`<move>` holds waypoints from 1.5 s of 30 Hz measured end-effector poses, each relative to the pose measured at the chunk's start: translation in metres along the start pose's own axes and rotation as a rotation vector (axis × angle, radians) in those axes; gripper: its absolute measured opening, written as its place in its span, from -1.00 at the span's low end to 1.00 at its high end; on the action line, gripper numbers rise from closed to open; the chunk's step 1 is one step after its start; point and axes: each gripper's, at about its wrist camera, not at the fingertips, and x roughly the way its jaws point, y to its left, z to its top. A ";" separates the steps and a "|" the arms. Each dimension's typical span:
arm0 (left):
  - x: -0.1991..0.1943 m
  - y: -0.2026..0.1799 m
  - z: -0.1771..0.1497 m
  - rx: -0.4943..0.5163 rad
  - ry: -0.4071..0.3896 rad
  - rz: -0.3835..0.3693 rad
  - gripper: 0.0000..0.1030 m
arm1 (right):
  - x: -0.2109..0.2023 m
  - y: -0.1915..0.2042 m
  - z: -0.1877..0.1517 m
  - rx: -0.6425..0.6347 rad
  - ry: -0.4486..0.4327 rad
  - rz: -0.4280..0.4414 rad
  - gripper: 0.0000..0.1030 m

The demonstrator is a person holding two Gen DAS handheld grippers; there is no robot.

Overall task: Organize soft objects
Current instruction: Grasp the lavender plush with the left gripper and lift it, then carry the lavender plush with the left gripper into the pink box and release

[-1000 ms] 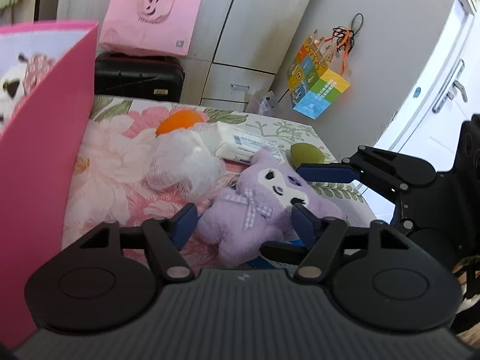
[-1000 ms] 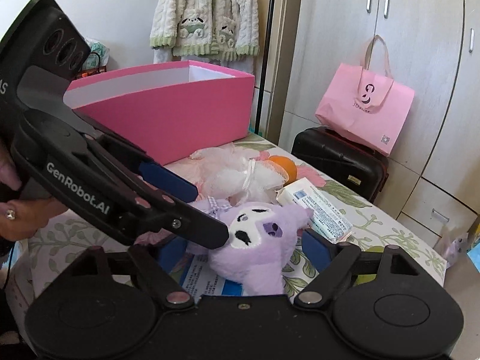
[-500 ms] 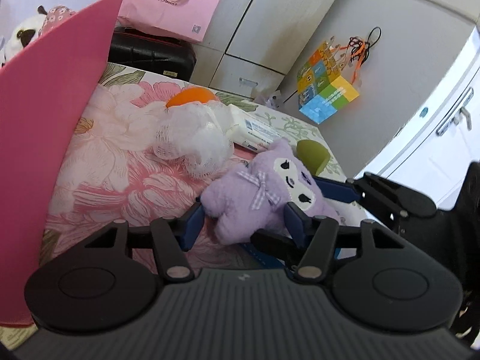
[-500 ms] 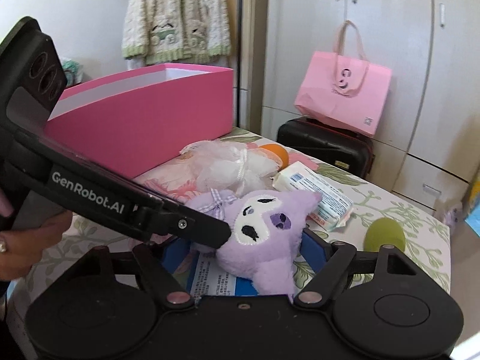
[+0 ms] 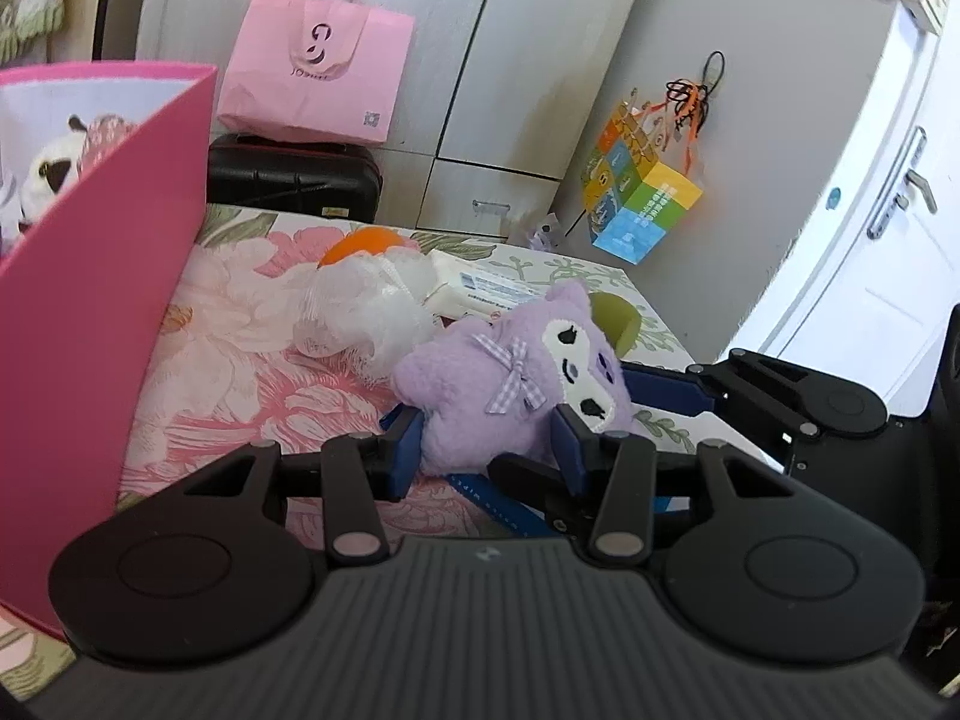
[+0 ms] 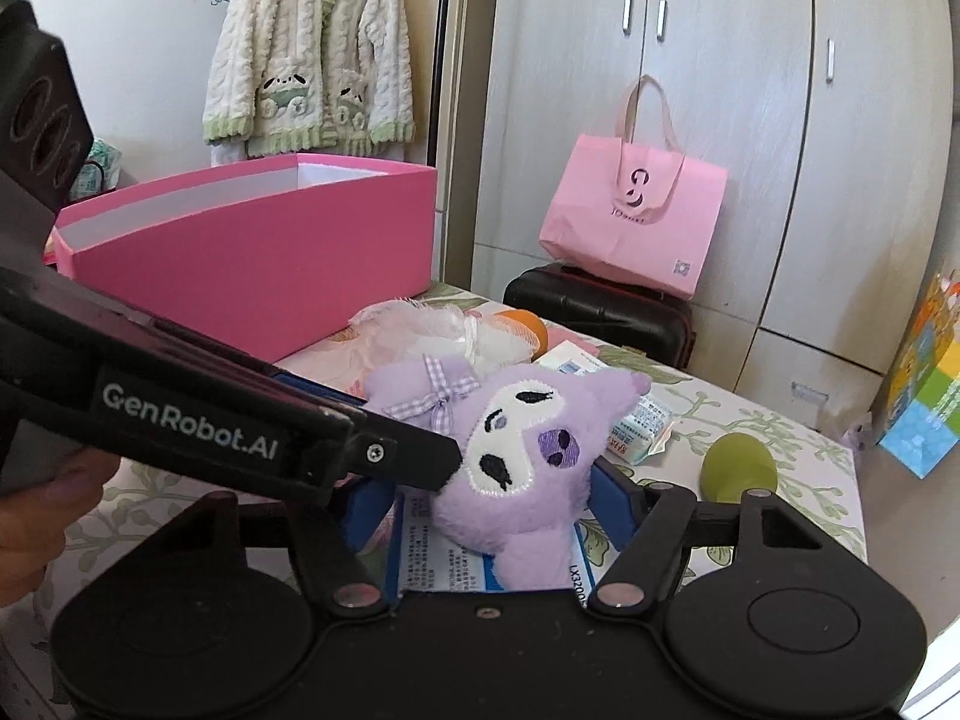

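- The purple plush toy [image 5: 510,384] is lying on the flowered bed [image 5: 240,372], partly on top of a blue-and-white packet [image 6: 444,558], well short of the pink box [image 5: 102,312]
- The left gripper [image 5: 489,441] is pinching the plush low on its body, both blue fingers [image 5: 403,445] pressing into the fur
- The right gripper [image 6: 489,501] is bracketing the plush head, its fingers [image 6: 618,501] spread on either side; whether they are truly squeezing is hard to tell, since one finger is half hidden behind the left tool
- The step in hand is probably lifting the toy and carrying it into the pink box, where another stuffed toy [image 5: 51,171] is already sitting
- Doing it well is meaning one firm hold on the body, not on a loose ear or the gingham bow [image 5: 513,381]
- The lift should be going straight up first, so the packet underneath is not dragging along
- The toy should be clearing the box wall before being let go, and staying clear of the mesh sponge [image 5: 360,318] nearby
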 end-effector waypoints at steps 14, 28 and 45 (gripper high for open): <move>-0.048 -0.015 -0.015 0.084 0.069 0.050 -0.14 | -0.032 0.034 -0.002 0.064 0.032 -0.009 0.44; -0.113 -0.007 -0.040 0.085 0.157 0.004 -0.14 | -0.073 0.090 -0.007 0.098 0.120 0.009 0.43; -0.225 0.030 -0.012 0.078 0.191 -0.017 -0.14 | -0.127 0.171 0.048 -0.059 0.072 0.137 0.44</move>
